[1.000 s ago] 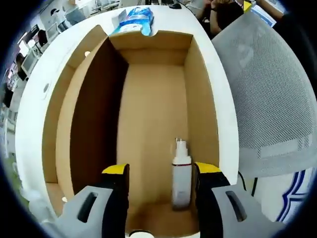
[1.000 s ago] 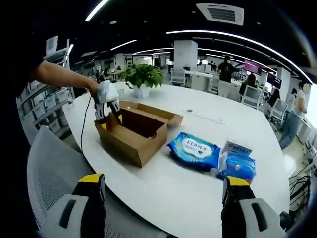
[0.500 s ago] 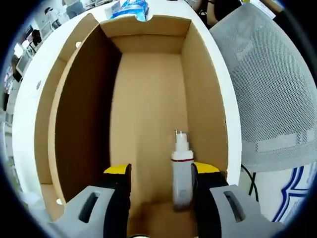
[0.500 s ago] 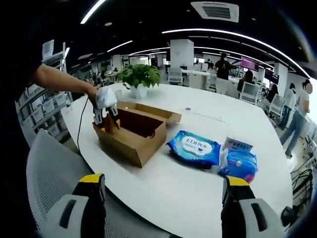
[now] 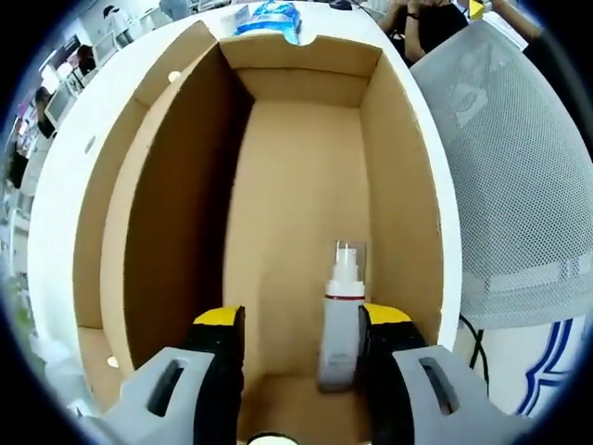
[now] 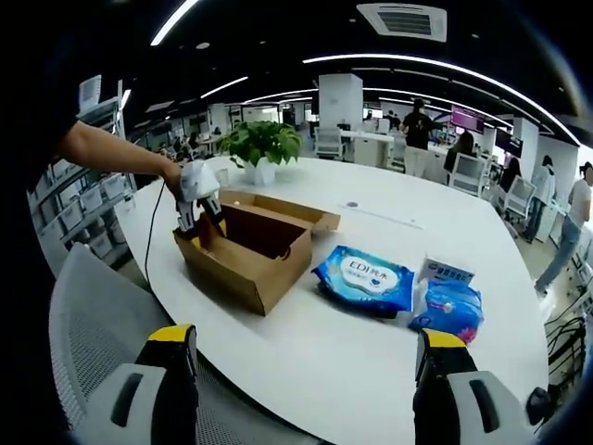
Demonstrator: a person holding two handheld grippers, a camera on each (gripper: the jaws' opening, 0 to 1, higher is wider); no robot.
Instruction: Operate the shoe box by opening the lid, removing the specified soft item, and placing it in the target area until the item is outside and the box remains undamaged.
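I look down into the open cardboard shoe box (image 5: 296, 185). A small white spray bottle (image 5: 341, 324) with a red band and a clear cap lies on its floor. My left gripper (image 5: 303, 318) is open inside the box, and the bottle lies just inside its right jaw. In the right gripper view the same box (image 6: 250, 248) stands on the white table (image 6: 371, 362) with its lid (image 6: 289, 209) folded back. A person's hand holds the left gripper (image 6: 197, 202) dipped into the box's near end. My right gripper (image 6: 308, 339) is open over the table edge, holding nothing.
A blue wipes pack (image 6: 363, 276) lies right of the box, with a second blue pack (image 6: 448, 308) and a small white carton (image 6: 443, 274) beyond it. A potted plant (image 6: 264, 145) stands behind. A grey mesh chair (image 5: 519, 167) sits beside the table.
The left gripper has sunk deeper into the box, closer to the bottle, then shifted slightly. Its jaws keep the same gap. The right gripper has hardly moved.
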